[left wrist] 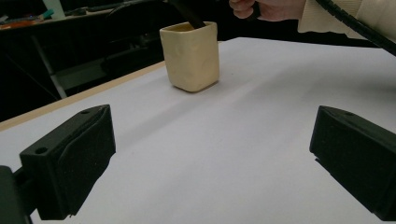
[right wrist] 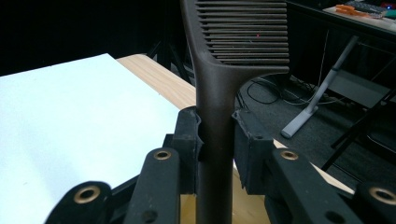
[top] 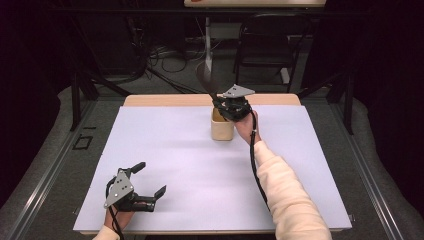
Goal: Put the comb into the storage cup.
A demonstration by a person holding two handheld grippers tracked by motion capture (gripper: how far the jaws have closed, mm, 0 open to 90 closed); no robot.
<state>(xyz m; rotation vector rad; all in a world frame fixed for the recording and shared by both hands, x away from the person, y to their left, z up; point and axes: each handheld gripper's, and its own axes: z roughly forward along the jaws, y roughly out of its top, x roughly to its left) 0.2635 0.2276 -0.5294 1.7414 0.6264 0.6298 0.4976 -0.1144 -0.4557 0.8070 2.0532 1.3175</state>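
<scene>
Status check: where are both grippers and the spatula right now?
Right gripper shut on spatula handle, above the cup. Left gripper open, idle near table's front edge. Nothing in the way.

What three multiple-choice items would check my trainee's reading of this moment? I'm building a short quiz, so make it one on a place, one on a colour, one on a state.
1. Where does the cup stand?
A. On the far middle of the white sheet
B. At the near left corner
C. On the floor

2. What colour is the cup?
A. Red
B. Cream
C. Green

3. How do the left gripper and its jaws stand?
A. Shut on the cup
B. Shut on a cloth
C. Open, with nothing between them

Answers:
1 A, the high view shows the cup toward the sheet's far edge, under the right gripper.
2 B, the left gripper view shows its cream walls.
3 C, the left gripper view shows bare sheet between the spread jaws, while the right gripper clamps the dark comb by its handle.
</scene>
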